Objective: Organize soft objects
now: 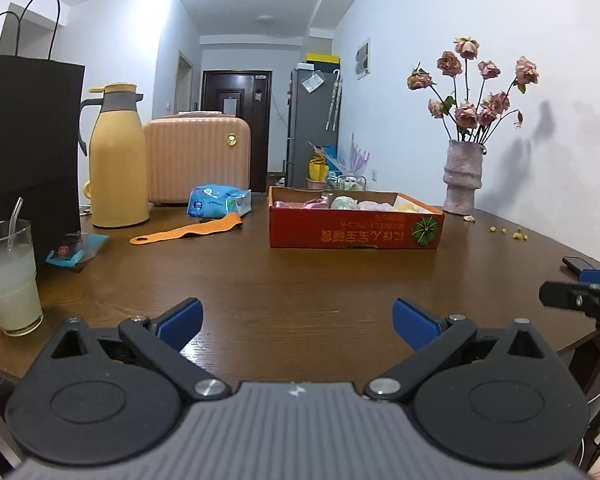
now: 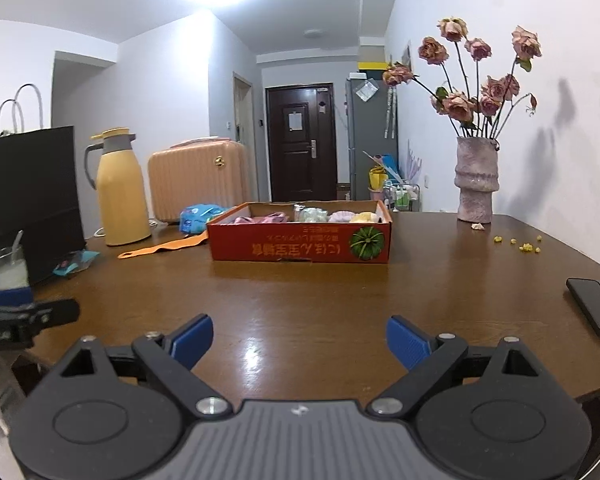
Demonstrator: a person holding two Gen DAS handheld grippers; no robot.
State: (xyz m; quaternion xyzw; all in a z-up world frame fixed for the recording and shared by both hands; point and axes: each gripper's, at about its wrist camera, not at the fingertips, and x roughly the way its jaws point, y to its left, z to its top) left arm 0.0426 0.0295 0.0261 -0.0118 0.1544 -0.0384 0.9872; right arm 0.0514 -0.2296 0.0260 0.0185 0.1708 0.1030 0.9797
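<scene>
An orange cardboard box (image 1: 356, 230) stands on the brown table (image 1: 300, 292), also in the right wrist view (image 2: 300, 246). Inside lie several soft pastel items (image 1: 342, 203), pink, green, lilac and yellow (image 2: 312, 215). My left gripper (image 1: 298, 320) is open and empty, low over the near table, well short of the box. My right gripper (image 2: 300, 342) is open and empty, likewise short of the box. Each gripper shows at the edge of the other's view.
A glass of pale drink (image 1: 8, 276), black paper bag (image 1: 28, 140), yellow thermos (image 1: 118, 160), pink suitcase (image 1: 198, 158), blue wipes pack (image 1: 218, 200) and orange strap (image 1: 188, 232) stand left. A vase of dried roses (image 2: 476, 180) and a phone (image 2: 594, 306) are right.
</scene>
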